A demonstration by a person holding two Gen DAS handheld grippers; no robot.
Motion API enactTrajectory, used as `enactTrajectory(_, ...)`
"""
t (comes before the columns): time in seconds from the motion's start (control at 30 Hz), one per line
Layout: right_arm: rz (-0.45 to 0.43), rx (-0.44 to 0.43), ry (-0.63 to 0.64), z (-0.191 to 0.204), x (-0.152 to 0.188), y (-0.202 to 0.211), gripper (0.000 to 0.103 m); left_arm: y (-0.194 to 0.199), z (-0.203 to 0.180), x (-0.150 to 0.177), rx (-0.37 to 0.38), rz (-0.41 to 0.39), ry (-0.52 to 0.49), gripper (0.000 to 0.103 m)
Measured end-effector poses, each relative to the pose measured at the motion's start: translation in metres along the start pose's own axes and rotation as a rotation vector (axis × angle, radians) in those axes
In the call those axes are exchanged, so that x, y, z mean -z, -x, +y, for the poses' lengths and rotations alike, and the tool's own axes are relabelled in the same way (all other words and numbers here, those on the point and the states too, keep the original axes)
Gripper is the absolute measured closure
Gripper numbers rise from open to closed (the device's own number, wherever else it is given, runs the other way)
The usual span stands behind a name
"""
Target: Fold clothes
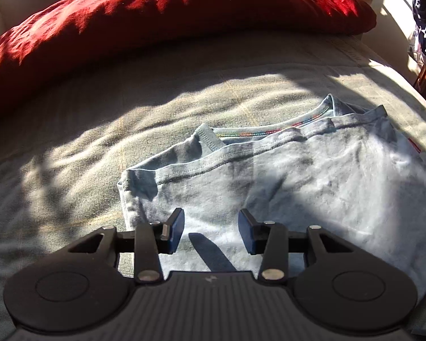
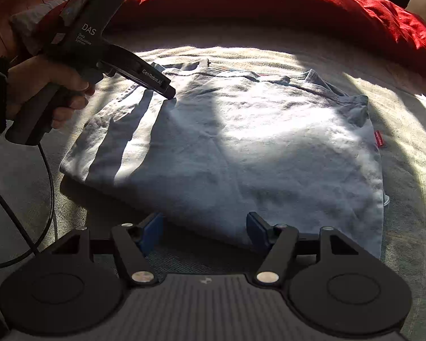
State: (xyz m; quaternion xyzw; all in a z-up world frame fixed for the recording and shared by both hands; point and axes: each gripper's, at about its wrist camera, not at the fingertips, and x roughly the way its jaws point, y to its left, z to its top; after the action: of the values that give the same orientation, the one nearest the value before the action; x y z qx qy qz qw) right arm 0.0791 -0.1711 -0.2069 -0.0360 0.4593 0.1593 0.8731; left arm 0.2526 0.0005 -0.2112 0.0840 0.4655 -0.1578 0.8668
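While it lies folded flat on the grey bedspread (image 2: pixel 406 147), the pale blue T-shirt (image 2: pixel 227 147) has bare cover along every edge. Beyond its collar sits a red pillow (image 1: pixel 162 20). Over the shirt's left side, the left gripper (image 1: pixel 211 231) hovers with jaws apart, empty. Before its near hem, the right gripper (image 2: pixel 204 231) is spread wide, gripping nothing.

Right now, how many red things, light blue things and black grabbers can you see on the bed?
Red: 1, the red pillow.
Light blue: 1, the folded T-shirt.
Black grabbers: 2, the left gripper and the right gripper.
Total: 4.
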Motion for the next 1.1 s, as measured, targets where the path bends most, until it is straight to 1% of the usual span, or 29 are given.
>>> enactTrajectory(0.03,-0.016,0.023,-0.008,-0.009,-0.006,0.002,0.034,0.007,-0.003,0.0,0.016,-0.004,-0.008,0.057)
enactTrajectory(0.1,-0.047,0.073,-0.03,-0.029,-0.018,0.004,0.034,0.011,-0.009,0.005,0.007,0.02,-0.034,0.056)
enactTrajectory(0.23,-0.073,0.133,-0.044,-0.076,-0.034,-0.01,0.034,0.004,-0.003,0.02,-0.007,0.094,0.036,0.057)
enactTrajectory(0.27,-0.079,0.148,-0.047,-0.087,-0.038,-0.013,0.034,0.002,0.001,0.025,-0.013,0.098,0.067,0.057)
enactTrajectory(0.33,-0.092,0.177,-0.054,-0.111,-0.046,-0.021,0.034,0.003,0.003,0.03,-0.021,0.082,0.099,0.057)
enactTrajectory(0.4,-0.083,0.17,-0.053,-0.123,-0.047,-0.037,0.034,0.003,0.001,0.028,-0.037,0.087,0.104,0.056)
enactTrajectory(0.47,-0.04,0.163,-0.069,-0.132,-0.046,-0.056,0.034,0.003,-0.002,0.024,-0.055,0.1,0.1,0.057)
enactTrajectory(0.5,-0.028,0.156,-0.08,-0.137,-0.045,-0.062,0.034,0.005,-0.002,0.02,-0.058,0.094,0.095,0.057)
enactTrajectory(0.57,-0.033,0.139,-0.101,-0.141,-0.047,-0.062,0.034,0.009,-0.003,0.013,-0.062,0.081,0.087,0.057)
enactTrajectory(0.63,-0.054,0.131,-0.084,-0.138,-0.05,-0.056,0.034,0.011,-0.002,0.005,-0.056,0.054,0.1,0.057)
enactTrajectory(0.7,-0.067,0.116,-0.065,-0.136,-0.052,-0.054,0.034,0.005,-0.001,-0.003,-0.056,0.045,0.103,0.057)
enactTrajectory(0.8,-0.043,0.108,-0.041,-0.134,-0.054,-0.064,0.033,-0.013,0.0,-0.009,-0.082,0.063,0.098,0.057)
enactTrajectory(0.87,-0.045,0.107,-0.049,-0.134,-0.053,-0.065,0.033,-0.027,0.006,-0.01,-0.091,0.086,0.121,0.056)
enactTrajectory(0.97,-0.056,0.104,-0.068,-0.131,-0.05,-0.057,0.033,-0.026,0.014,-0.013,-0.076,0.052,0.164,0.057)
enactTrajectory(1.03,-0.058,0.102,-0.071,-0.125,-0.045,-0.047,0.033,-0.021,0.016,-0.017,-0.072,0.001,0.139,0.056)
enactTrajectory(1.1,-0.051,0.104,-0.063,-0.114,-0.041,-0.038,0.033,-0.028,0.021,-0.019,-0.084,0.006,0.117,0.052)
